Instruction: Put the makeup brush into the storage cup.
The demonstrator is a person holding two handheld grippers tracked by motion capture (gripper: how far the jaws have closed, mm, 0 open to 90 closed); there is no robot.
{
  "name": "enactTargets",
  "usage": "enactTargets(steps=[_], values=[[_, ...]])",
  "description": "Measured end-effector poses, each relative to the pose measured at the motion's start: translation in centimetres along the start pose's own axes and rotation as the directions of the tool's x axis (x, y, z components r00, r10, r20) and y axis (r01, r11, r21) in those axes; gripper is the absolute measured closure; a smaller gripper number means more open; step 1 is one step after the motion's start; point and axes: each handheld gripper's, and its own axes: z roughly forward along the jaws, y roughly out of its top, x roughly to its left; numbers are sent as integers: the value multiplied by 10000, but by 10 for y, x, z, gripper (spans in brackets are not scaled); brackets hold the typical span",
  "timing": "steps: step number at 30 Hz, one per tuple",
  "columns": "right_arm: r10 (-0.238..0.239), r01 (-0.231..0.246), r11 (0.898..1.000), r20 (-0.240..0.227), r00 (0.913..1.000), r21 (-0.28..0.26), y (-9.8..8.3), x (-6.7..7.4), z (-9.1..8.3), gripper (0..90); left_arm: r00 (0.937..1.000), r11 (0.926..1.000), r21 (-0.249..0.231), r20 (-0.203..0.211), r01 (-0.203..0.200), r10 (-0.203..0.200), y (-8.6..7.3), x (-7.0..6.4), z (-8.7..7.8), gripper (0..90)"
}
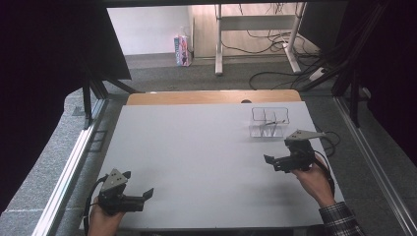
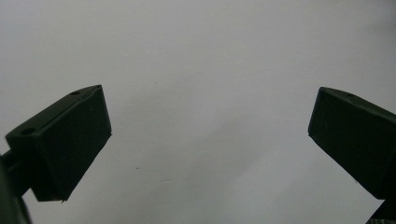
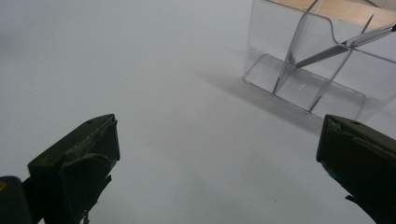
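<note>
Nothing could be read anywhere. The pink-and-blue carton [image 1: 182,50] on the floor by the far wall carried printing, but it was too small and blurred to make out any word or number.

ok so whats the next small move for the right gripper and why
Probably ease the right gripper toward the clear divided holder: its jaws stand open and empty, and a thin pen-like stick leans in that holder just ahead of it.
</note>
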Motion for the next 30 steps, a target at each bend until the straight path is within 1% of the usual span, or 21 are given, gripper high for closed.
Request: enactTargets(steps=[9, 20, 30], values=[[-192, 192, 9995, -13, 9998, 252, -8, 6, 3, 0, 10000, 10000, -5, 6, 10, -10, 0, 0, 0, 0], [-290, 289, 9984, 27, 9996, 482, -16, 11, 2, 0, 10000, 10000, -20, 14, 28, -28, 0, 0, 0, 0], [-305, 302, 9988, 67, 9995, 393, -20, 16, -4, 0, 10000, 10000, -24, 15, 39, -39, 0, 0, 0, 0]])
